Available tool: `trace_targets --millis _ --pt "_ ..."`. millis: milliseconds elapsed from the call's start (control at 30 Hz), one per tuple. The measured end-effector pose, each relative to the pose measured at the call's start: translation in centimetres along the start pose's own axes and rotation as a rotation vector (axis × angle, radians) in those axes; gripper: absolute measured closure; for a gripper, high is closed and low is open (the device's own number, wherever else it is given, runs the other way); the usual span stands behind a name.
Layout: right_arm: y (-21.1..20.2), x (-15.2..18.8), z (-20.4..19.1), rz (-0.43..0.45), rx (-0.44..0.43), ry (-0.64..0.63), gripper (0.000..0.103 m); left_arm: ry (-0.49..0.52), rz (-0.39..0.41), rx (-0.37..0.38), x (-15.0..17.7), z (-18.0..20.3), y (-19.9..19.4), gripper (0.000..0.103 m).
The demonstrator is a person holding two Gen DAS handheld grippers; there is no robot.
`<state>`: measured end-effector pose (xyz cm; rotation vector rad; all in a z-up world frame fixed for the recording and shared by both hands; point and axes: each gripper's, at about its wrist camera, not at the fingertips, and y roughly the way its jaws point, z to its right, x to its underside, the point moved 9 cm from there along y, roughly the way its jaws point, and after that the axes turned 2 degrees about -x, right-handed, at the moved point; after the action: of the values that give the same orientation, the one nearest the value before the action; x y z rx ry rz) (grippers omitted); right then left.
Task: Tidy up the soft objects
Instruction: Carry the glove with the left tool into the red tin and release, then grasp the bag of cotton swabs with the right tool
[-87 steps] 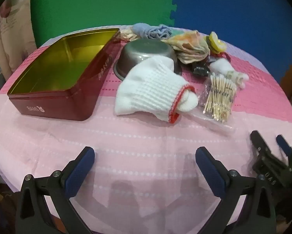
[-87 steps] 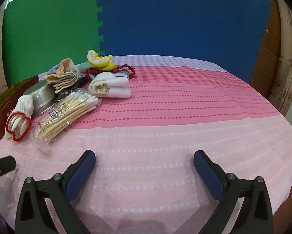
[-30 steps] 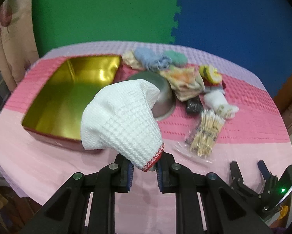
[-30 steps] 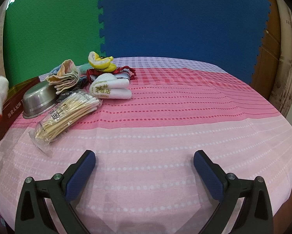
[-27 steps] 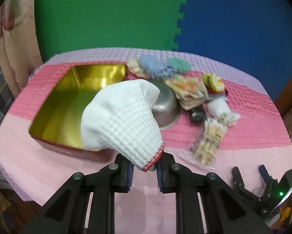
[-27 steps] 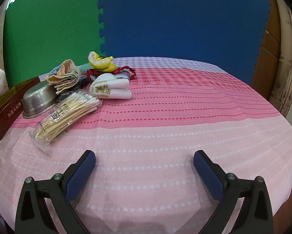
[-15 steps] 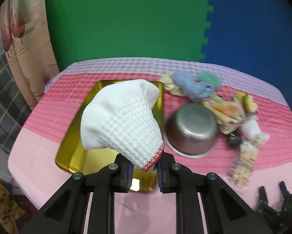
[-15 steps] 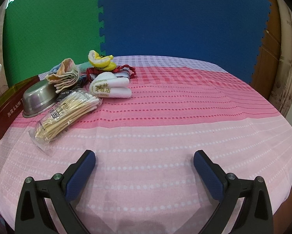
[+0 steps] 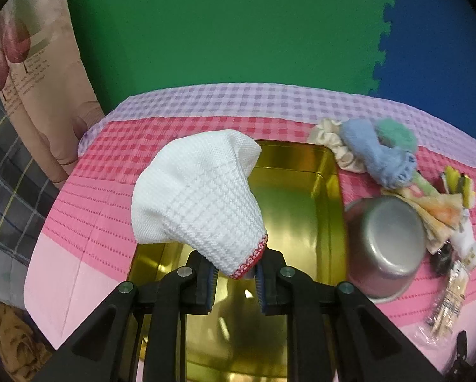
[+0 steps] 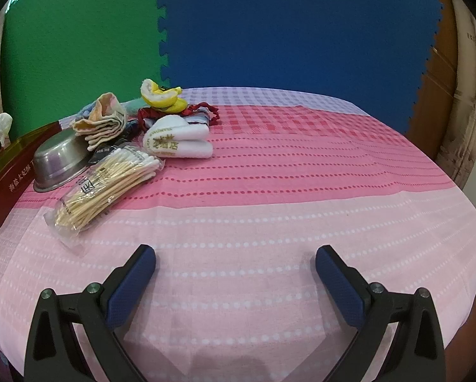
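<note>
The left gripper [image 9: 235, 278] pinches the red-trimmed cuff of a white glove [image 9: 196, 197], holding it in the air above the open gold-lined tin [image 9: 328, 210]. The right gripper [image 10: 235, 273] hovers over the pink tablecloth [image 10: 301, 191], fingers spread wide, gripping nothing.

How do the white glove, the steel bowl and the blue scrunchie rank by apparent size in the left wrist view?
1. white glove, though nearness to the camera inflates it
2. steel bowl
3. blue scrunchie, clearly smallest
</note>
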<state>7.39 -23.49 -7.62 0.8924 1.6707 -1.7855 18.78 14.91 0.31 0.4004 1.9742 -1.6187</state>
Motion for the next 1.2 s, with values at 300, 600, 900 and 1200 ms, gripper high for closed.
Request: trace_targets --millis 300,600,900,1200 --pt "0.3 -0.2 0.0 -0.008 0.002 0.0 0.0 0.015 -0.038 -0.008 -0.7 -0.3 2.4 0.082" --pt "0.4 -0.2 0.0 -0.005 0.004 0.001 0.0 0.046 -0.052 -0.018 -0.5 0.2 3.5 0.074" --pt "0.4 -0.3 -0.1 -0.056 -0.05 0.004 0.0 0.034 0.018 -0.038 -1.6 -0.7 1.2 0.026" --pt "-3.0 -4.2 -6.6 -0.18 -0.399 0.059 0.0 -0.124 0.092 0.071 2.2 -1.7 -7.9 0.006"
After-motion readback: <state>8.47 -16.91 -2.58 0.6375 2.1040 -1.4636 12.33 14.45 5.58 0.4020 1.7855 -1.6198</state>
